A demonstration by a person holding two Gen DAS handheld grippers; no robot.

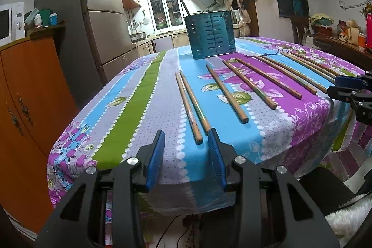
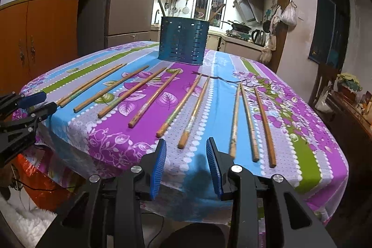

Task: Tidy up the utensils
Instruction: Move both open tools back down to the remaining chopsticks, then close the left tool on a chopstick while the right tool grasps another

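Observation:
Several wooden chopsticks lie fanned out on the flowered tablecloth, thick ends toward me. A teal perforated utensil holder stands upright behind them at the table's far side. My left gripper hovers at the table's near edge, open, with the ends of the leftmost pair just ahead between its blue pads, untouched. My right gripper is open too, one chopstick end lying between its fingertips without contact. The holder stands beyond the chopsticks. Each gripper shows in the other's view: left gripper, right gripper.
An orange cabinet with a microwave stands left of the table, a tall fridge behind it. A dark sideboard with clutter runs along the right. The tablecloth hangs over the near edge. The kitchen counter lies beyond.

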